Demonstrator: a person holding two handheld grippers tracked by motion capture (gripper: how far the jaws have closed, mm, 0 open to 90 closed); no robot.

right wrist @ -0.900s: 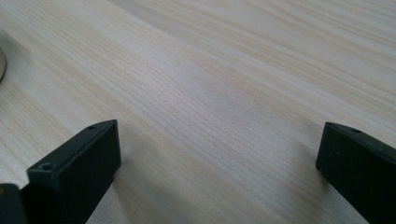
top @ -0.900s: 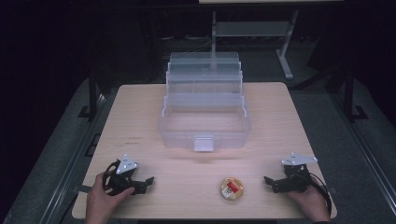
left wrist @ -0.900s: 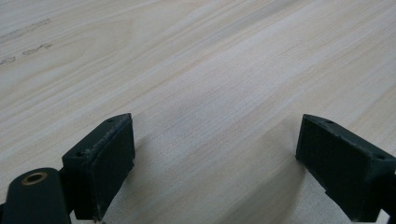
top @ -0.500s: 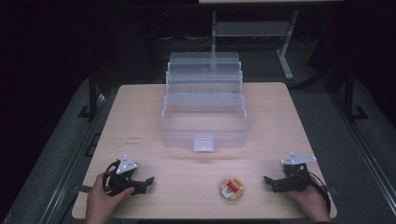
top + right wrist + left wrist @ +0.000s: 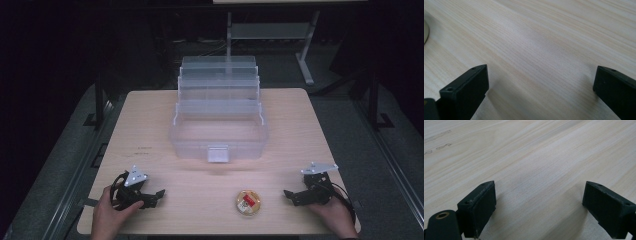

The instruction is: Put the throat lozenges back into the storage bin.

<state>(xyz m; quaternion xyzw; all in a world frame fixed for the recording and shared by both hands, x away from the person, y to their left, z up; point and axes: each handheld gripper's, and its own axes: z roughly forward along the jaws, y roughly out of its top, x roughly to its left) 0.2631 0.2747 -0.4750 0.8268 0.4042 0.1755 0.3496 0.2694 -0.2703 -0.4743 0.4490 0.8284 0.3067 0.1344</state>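
No text, label, brand or number can be read. Faint dark marks on the surface (image 5: 145, 150) near its left edge are too small and blurred to make out as writing.

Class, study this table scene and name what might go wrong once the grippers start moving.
1. The small round dish sits near the table's front edge; a nudge from the right gripper might push it off.
2. The clear tiered organiser looks light, so a push could slide it.
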